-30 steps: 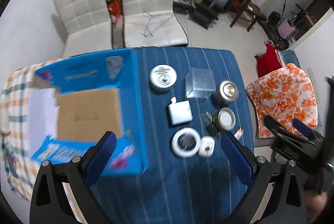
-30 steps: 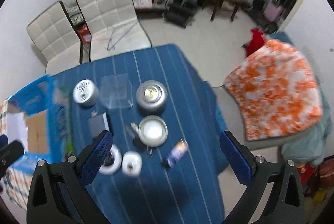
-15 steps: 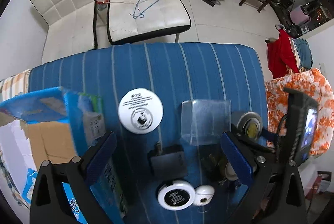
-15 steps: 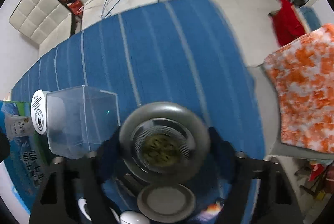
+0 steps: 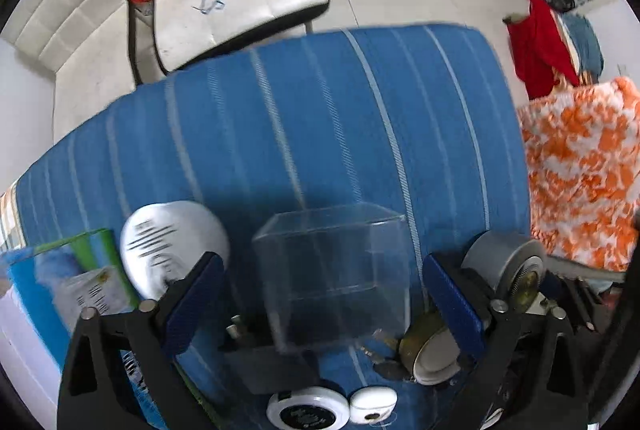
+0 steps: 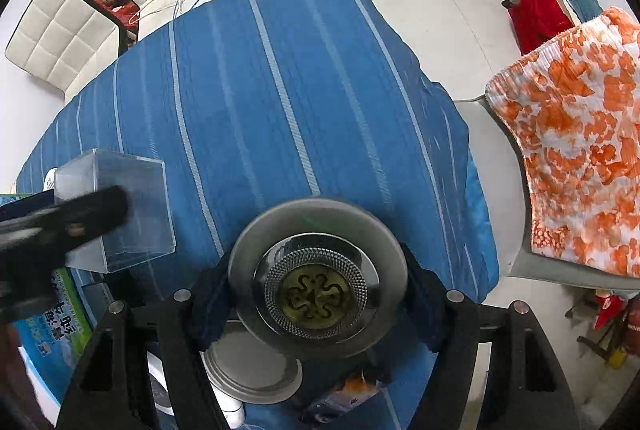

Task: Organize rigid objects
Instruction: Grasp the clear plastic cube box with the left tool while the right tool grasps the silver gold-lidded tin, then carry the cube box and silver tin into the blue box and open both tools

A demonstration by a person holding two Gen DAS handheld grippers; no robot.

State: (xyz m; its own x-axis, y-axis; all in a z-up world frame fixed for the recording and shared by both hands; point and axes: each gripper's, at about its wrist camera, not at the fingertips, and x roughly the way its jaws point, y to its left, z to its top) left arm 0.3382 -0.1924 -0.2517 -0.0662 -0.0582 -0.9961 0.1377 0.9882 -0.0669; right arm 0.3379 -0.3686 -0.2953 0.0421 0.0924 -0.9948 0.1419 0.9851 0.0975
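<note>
Since half a second ago both my tools have dropped closer to the blue-striped desk (image 6: 280, 101). The clear box (image 5: 332, 270), earlier ahead of the left gripper (image 5: 324, 306), now sits between its spread fingers (image 5: 192, 306), neither pad touching it that I can see. My right gripper (image 6: 316, 298) is pinching the round metal tin (image 6: 318, 284), its sides pressed by both fingers, above the desk's near edge.

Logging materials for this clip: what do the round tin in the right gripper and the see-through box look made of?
Round tin: likely metal, brushed silver with a shiny lid ring and embossed brass-coloured centre. See-through box: apparently clear rigid plastic; the tablecloth shows through its glossy walls.
</note>
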